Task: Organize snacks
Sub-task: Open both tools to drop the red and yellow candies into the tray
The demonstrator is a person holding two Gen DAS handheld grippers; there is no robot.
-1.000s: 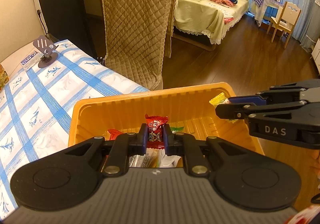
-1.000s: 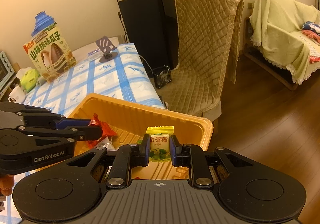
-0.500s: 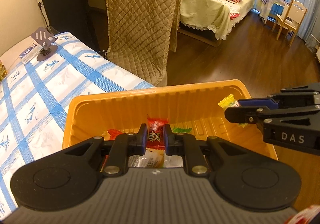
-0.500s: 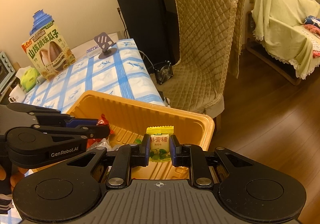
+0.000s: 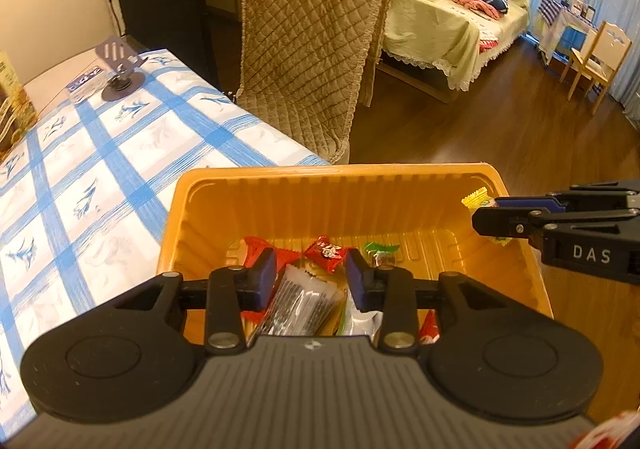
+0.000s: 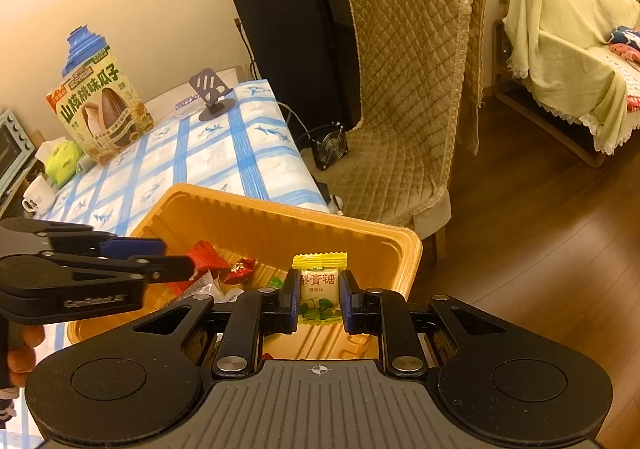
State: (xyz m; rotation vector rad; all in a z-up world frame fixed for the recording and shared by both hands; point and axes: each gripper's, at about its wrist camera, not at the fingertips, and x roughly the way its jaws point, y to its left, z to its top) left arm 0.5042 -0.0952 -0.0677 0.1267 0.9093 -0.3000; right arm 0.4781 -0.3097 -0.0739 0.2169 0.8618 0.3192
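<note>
Wrappers piled at the near end of the orange tray [image 5: 360,189] are half hidden behind the left gripper [image 5: 311,281] in its own view: a clear-and-silver packet [image 5: 304,301] and a white one [image 5: 362,319] run under the camera housing, so their lower ends cannot be seen. That gripper's jaws have just been opening and now stand spread with nothing pressed between them; the small red candy [image 5: 326,253] lies loose on the tray floor just beyond the fingertips, toward 12 o'clock, beside a green-wrapped sweet [image 5: 380,249] at about 1 o'clock from it.

Only the left view shows the tray's near contents. There the right gripper [image 5: 486,221] enters from 3 o'clock, and the yellow candy [image 5: 476,199] it carries is mostly covered by its fingers, with just a crimped end showing.

From the right wrist the same candy [image 6: 320,289] faces the lens in full, print legible, pinched between pads pressed together on it, over the tray's [image 6: 280,209] right end. The left gripper [image 6: 176,261] comes in from 9 o'clock in side profile, and the red candy [image 6: 240,269] sits just past its tips. This view alone shows the sunflower seed box [image 6: 104,109], a mug [image 6: 38,195] and a phone stand [image 6: 212,97] farther along the blue-checked tablecloth [image 6: 248,137], toward 11 o'clock. A bit of orange sleeve or glove at the far left edge is too cropped to identify.
</note>
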